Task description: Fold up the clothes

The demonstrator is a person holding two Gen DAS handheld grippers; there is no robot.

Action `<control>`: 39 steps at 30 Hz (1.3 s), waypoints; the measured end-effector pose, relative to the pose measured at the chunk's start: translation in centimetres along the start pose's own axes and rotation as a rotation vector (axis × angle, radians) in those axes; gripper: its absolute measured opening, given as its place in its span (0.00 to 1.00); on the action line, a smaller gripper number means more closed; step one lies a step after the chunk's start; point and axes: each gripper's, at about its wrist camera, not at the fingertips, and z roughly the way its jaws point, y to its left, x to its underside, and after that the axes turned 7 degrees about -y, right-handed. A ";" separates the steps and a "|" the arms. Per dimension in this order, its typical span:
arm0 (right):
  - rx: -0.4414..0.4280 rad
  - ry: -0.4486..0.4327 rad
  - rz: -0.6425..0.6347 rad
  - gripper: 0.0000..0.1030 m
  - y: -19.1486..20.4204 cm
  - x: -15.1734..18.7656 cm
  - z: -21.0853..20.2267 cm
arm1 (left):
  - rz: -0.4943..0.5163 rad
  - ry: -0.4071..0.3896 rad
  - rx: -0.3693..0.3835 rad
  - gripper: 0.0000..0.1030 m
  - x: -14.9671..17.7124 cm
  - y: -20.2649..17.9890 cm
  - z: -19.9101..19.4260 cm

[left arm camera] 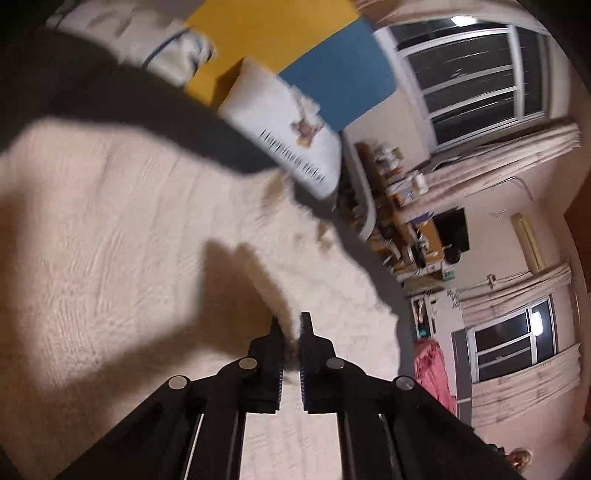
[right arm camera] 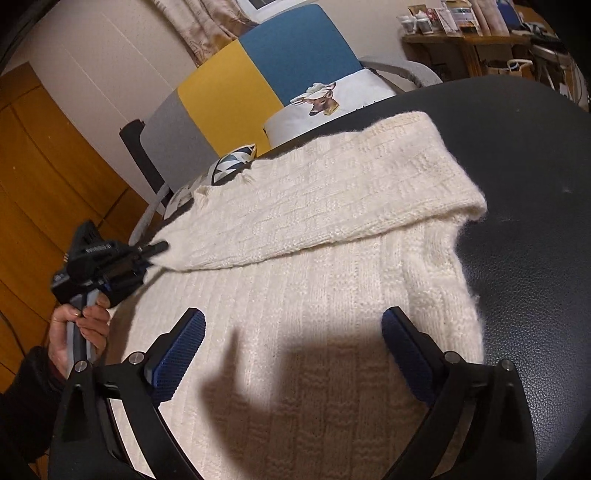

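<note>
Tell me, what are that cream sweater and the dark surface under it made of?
The sweater looks like a soft wool or wool-like knit: raised ribs, fuzzy edges. The surface looks like black leather or an imitation: pebbled grain, slight sheen. Which one, I cannot tell.

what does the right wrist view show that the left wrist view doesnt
Only the right wrist view: the person's hand holding the left gripper at the end of the folded-over sleeve, the open right gripper, and the wooden wardrobe.

Only the left wrist view: two windows, curtains, a pink cloth.

Both: the cream knit sweater on the black surface, the deer-print pillow, the yellow and blue headboard, the cluttered shelf.
</note>
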 end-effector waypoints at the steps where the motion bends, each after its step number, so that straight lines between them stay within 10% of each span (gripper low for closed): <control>1: 0.007 0.000 -0.006 0.95 0.1 0.0 0.0 | 0.036 -0.027 -0.008 0.05 -0.2 -1.0 -0.6; 15: -0.127 -0.092 0.212 0.96 -2.8 -2.0 -2.3 | 0.237 -0.105 0.124 0.05 -1.2 -7.4 -4.0; 23: -0.202 -0.204 0.626 0.96 -9.0 -4.2 0.7 | 0.380 -0.095 0.198 0.05 -1.9 -12.0 -4.9; 27: -0.196 -0.298 0.698 0.96 -10.6 -4.9 0.3 | 0.421 -0.065 0.137 0.06 -0.9 -11.6 -4.5; 34: -0.132 -0.278 0.623 0.95 -10.0 -5.2 0.9 | 0.293 0.058 -0.191 0.05 1.3 -1.6 -0.8; 39: -0.040 -0.167 0.467 0.95 -8.4 -4.7 -0.2 | 0.181 0.064 -0.140 0.13 1.5 1.1 -2.0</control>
